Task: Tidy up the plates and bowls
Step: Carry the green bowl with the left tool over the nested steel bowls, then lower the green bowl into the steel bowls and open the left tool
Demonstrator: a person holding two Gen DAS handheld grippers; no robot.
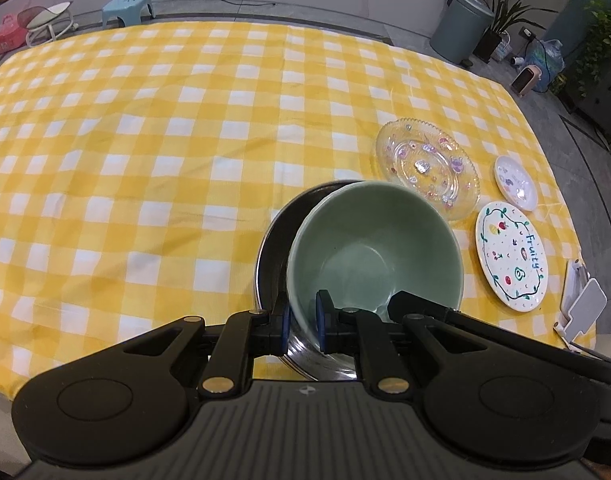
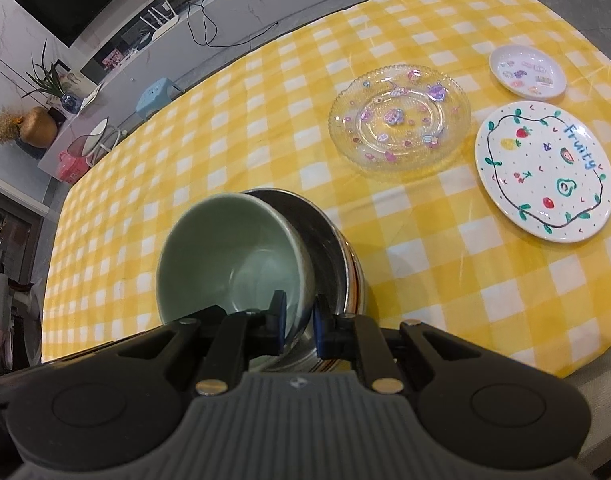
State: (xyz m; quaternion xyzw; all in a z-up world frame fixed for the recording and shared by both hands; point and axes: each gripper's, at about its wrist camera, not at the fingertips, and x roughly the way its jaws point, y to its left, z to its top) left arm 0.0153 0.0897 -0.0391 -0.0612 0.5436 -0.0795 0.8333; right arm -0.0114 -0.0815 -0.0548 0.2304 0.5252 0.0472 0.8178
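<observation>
- Pale green bowl (image 1: 373, 248), glossy and empty, sits lower centre, tilted inside a steel bowl (image 1: 273, 240).
- Left gripper (image 1: 303, 322) pinches its near rim.
- Right gripper (image 2: 299, 322) seemingly clamps the opposite rim.

Green bowl (image 1: 369, 248) tilted over steel bowl (image 1: 273, 248); three plates (image 2: 401, 120) right
</observation>
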